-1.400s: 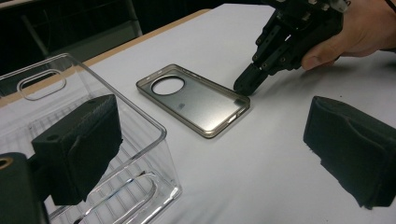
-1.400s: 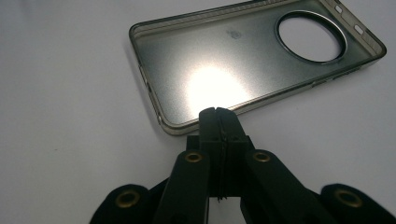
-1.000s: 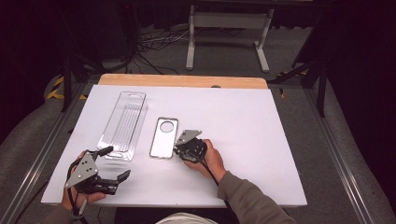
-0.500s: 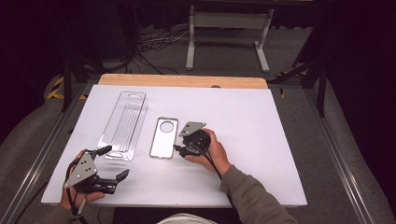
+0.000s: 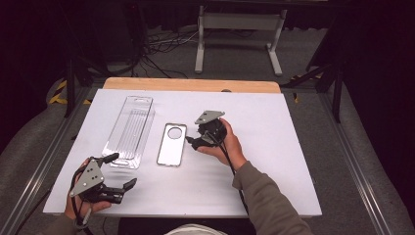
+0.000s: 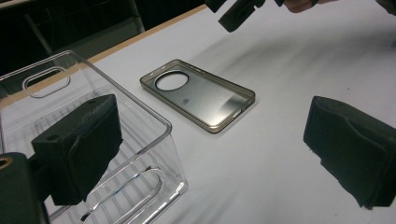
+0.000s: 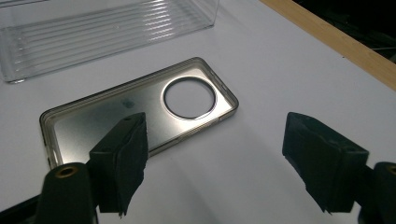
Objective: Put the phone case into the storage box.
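Right claw jaws just opened, empty, raised just beside translucent grey phone case lying flat on white counter. Left claw apart, empty, near clear plastic box.

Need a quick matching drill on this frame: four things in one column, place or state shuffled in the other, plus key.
Things:
1. phone case
2. clear tray
3. left gripper
4. right gripper

Places or states:
A. jaws open, near the table's front left corner
B. lies flat mid-table, round cutout toward the far edge
C. jaws open, nothing between them, just right of the case
D. see-through, ribbed floor, left of the case

Pairs: 1-B, 2-D, 3-A, 4-C
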`<act>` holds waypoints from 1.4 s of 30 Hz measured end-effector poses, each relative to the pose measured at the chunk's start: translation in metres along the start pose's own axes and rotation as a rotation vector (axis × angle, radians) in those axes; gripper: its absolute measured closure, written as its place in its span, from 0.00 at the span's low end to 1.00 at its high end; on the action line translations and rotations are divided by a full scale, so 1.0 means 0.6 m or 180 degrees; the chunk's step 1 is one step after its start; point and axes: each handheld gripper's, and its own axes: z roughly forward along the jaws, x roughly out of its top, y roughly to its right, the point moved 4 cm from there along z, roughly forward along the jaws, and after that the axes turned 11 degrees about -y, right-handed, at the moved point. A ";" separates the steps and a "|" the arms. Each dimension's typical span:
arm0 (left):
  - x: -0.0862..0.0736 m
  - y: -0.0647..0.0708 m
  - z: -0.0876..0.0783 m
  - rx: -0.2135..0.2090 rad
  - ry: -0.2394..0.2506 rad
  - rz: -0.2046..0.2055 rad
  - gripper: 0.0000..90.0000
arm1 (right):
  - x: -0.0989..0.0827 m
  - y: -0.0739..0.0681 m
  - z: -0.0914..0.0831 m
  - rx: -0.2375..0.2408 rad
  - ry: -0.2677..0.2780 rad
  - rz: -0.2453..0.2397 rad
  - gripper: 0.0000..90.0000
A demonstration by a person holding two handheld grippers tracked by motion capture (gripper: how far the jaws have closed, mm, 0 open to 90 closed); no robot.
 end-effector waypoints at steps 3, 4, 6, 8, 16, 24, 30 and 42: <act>0.000 0.000 0.000 -0.0010 -0.0012 0.0002 0.06 | 0.006 0.007 0.006 -0.0018 -0.0073 0.0048 0.27; 0.000 0.000 -0.001 -0.0010 -0.0007 0.0006 0.06 | 0.007 0.013 0.011 -0.0090 -0.0142 0.0033 0.28; 0.000 0.000 0.000 -0.0007 0.0005 -0.0007 0.06 | 0.009 0.022 0.024 -0.0008 -0.0235 0.0127 0.29; -0.001 0.001 0.000 -0.0025 0.0005 -0.0024 0.06 | 0.011 0.031 0.032 0.0015 -0.0262 0.0203 0.31; -0.001 0.002 0.001 -0.0044 0.0006 -0.0025 0.06 | 0.035 0.069 0.066 0.0069 -0.0497 0.0470 0.37; -0.003 0.002 0.003 -0.0083 -0.0022 -0.0037 0.06 | 0.056 0.074 0.103 0.0124 -0.0758 0.0405 0.42; -0.005 0.003 0.003 -0.0110 -0.0047 -0.0034 0.06 | 0.068 0.066 0.136 0.0198 -0.0914 0.0369 0.48; -0.009 0.003 0.004 -0.0128 -0.0073 -0.0038 0.06 | 0.071 0.070 0.163 0.0295 -0.1084 0.0385 0.64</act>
